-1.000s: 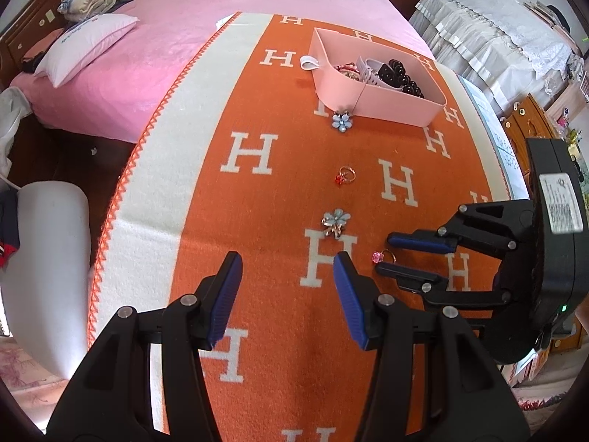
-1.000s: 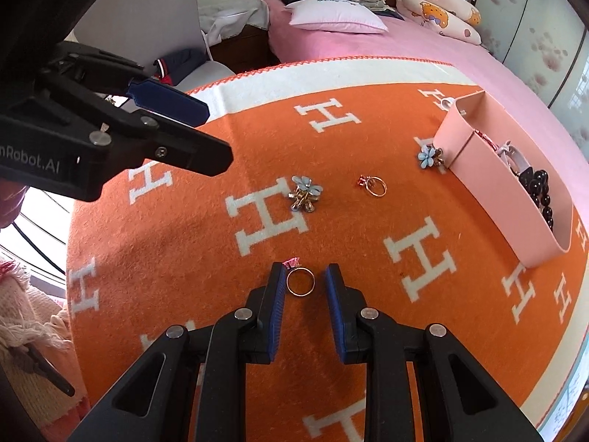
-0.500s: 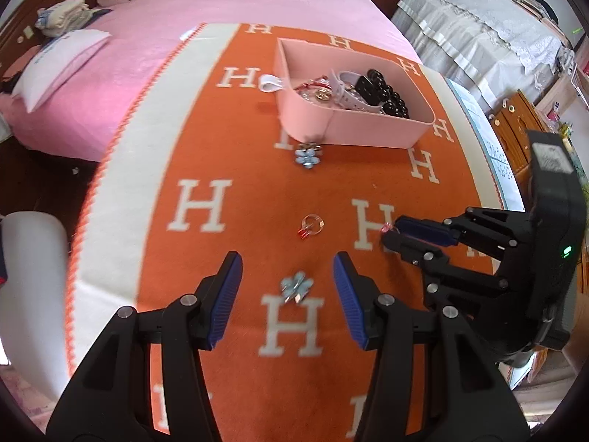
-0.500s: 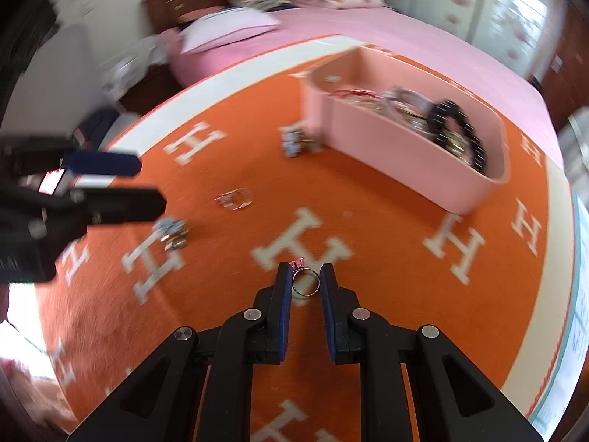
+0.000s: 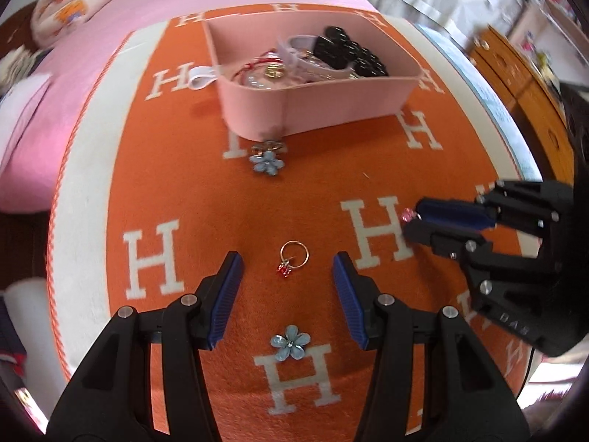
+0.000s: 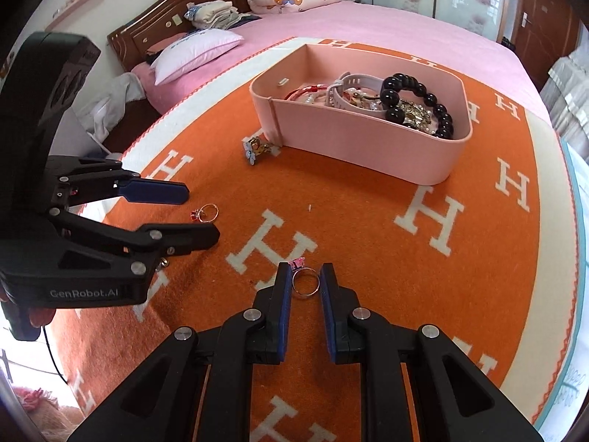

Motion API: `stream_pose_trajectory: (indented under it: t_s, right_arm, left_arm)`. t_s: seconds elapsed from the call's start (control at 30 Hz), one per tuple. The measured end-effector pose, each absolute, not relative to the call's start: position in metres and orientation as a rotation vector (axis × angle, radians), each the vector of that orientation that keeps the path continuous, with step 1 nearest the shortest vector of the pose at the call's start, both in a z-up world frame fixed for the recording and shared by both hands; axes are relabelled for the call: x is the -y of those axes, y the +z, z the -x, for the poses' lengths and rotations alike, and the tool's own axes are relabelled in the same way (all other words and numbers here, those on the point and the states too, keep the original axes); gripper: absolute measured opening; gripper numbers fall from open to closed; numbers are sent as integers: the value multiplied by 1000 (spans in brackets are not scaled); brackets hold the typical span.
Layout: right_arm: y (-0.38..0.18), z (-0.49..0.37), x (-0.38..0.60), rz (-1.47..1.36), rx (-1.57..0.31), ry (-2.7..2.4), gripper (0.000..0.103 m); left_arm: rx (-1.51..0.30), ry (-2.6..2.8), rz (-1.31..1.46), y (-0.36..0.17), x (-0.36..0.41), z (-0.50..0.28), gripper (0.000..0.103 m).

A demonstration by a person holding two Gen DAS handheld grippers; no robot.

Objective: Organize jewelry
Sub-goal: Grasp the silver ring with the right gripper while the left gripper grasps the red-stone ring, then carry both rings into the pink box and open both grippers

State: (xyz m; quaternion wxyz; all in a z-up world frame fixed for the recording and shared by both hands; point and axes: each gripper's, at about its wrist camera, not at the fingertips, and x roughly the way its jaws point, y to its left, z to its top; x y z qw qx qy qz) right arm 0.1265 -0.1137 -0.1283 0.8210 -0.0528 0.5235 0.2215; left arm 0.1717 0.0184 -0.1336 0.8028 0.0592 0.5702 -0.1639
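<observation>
On the orange blanket [image 5: 206, 199] spread over the bed, a blue flower clip [image 5: 290, 342] lay nearest, between the left tool's arms. The left tool [image 5: 287, 287] stood wide open with nothing in its grip, its pads on either side of a red-stone ring [image 5: 293, 258] without touching it. The right tool [image 6: 305, 281] was clamped on a pink-stone ring [image 6: 304, 283]. Farther off, a second flower clip [image 5: 267, 160] sat just beside the pink box [image 6: 368, 143], which held bracelets and black beads [image 6: 412, 99] toward the blanket's far edge.
</observation>
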Motion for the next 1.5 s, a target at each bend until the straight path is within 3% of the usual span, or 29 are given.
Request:
stream_pose_trajectory:
  t_s: [0.13, 0.3, 0.5, 0.6, 0.97, 1.27, 1.5]
  right_arm:
    - [-128, -125, 115, 90, -1107, 463, 15]
    - [-127, -123, 116, 82, -1093, 456, 15]
    - [-127, -121, 117, 72, -1086, 450, 15]
    - [-127, -121, 117, 71, -1086, 445, 15]
    - [-117, -131, 126, -20, -1119, 418, 15]
    - [-46, -184, 138, -182, -993, 409, 15]
    - [-13, -262, 135, -230, -945, 359, 15]
  left_arm:
    - [-1211, -370, -192, -134, -15, -175, 30]
    - [-1204, -382, -219, -133, -17, -177, 23]
    - [-1186, -388, -272, -132, -12, -175, 22]
    - [-1156, -405, -340, -131, -4, -167, 12]
    - [-1104, -389, -277, -100, -8, -170, 12]
    - [-1002, -361, -149, -34, -6, -227, 12]
    - [-1010, -306, -72, -34, 7, -286, 12]
